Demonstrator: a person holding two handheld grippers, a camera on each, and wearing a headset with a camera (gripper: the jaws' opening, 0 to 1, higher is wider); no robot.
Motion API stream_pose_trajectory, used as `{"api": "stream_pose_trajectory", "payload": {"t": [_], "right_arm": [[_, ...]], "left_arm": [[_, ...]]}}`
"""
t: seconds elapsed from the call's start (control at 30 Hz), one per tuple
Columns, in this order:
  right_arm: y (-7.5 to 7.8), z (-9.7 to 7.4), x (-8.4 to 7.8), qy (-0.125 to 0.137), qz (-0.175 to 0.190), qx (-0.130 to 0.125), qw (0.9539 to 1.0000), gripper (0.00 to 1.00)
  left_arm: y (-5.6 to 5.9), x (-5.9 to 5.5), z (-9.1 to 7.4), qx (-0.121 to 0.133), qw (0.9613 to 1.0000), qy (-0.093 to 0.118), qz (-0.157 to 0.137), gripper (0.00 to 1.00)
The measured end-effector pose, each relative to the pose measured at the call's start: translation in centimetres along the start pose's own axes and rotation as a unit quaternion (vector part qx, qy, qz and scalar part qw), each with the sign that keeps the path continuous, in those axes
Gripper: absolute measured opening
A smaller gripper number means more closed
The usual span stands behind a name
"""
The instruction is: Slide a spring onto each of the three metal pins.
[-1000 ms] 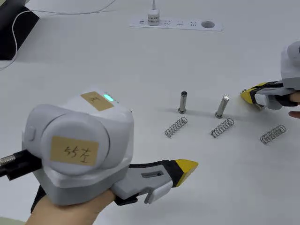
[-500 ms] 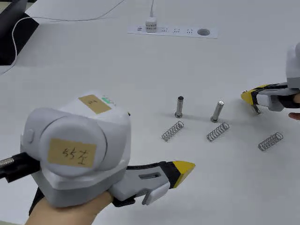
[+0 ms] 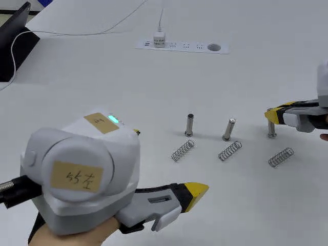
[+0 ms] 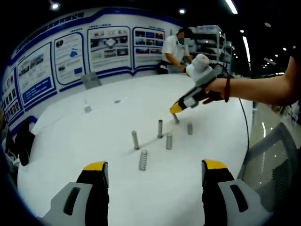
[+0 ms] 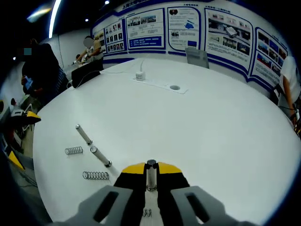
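Two metal pins (image 3: 189, 124) (image 3: 228, 129) stand on the white table (image 3: 102, 87), and a third pin (image 3: 271, 129) stands further right. My right gripper (image 3: 271, 116) is shut on the top of that third pin (image 5: 151, 174), which sits upright between its yellow tips. A spring lies in front of each pin: left spring (image 3: 183, 150), middle spring (image 3: 230, 150), right spring (image 3: 281, 157). My left gripper (image 4: 155, 169) hovers open and holds nothing, nearer me than the left spring (image 4: 143, 160). From there the right gripper (image 4: 176, 108) is seen on the far pin.
A white power strip (image 3: 179, 46) with a plug (image 3: 159, 37) and cable lies at the back of the table. A dark device (image 3: 13, 41) sits at the far left. People stand beyond the table (image 5: 89, 52), and a chair (image 4: 277, 155) is at its edge.
The head camera has tilted, so everything sits lower and further left. The third pin now shows fully, upright under the right gripper's tips. The left gripper has barely moved.
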State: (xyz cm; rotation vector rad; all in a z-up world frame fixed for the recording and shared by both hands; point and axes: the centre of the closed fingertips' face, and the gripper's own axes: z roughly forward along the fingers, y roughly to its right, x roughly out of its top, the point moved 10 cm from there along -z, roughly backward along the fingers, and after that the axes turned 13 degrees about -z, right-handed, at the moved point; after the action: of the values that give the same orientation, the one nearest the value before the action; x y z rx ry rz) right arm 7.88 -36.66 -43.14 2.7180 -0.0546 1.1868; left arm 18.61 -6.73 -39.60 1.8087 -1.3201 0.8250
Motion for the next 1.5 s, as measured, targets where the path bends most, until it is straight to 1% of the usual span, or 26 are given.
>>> {"api": "stream_pose_trajectory", "payload": {"t": [0.23,0.7,0.93,1.13,1.27,1.47,1.5], "right_arm": [[-0.5,-1.0,-0.4,-0.004,-0.001,-0.002,1.0,0.08],[-1.3,-2.3,-1.2,-0.009,0.001,-0.001,1.0,0.08],[-1.6,-2.7,-1.4,-0.014,0.003,0.0,0.9999,0.08],[-1.8,-2.9,-1.4,-0.023,0.003,-0.006,0.9997,0.09],[-1.8,-2.9,-1.3,-0.022,0.005,-0.007,0.9997,0.09],[-2.0,-2.8,-1.3,-0.026,0.015,-0.002,0.9995,0.1],[-2.1,-2.8,-1.3,-0.027,0.013,-0.001,0.9995,0.11]], "left_arm": [[0.1,0.0,-0.3,0.0,1.0,0.002,0.005,0.82],[0.4,-0.1,-0.7,0.002,1.0,0.004,0.008,0.81],[0.4,-0.2,-0.8,0.004,1.0,0.004,0.008,0.8],[0.3,-0.3,-0.9,0.008,0.9999,0.001,0.01,0.79],[0.2,-0.3,-0.8,0.011,0.9999,-0.002,0.012,0.79],[-0.1,-0.2,-0.7,0.013,0.9998,-0.002,0.013,0.78],[-0.1,-0.2,-0.6,0.013,0.9998,-0.003,0.014,0.78]]}}
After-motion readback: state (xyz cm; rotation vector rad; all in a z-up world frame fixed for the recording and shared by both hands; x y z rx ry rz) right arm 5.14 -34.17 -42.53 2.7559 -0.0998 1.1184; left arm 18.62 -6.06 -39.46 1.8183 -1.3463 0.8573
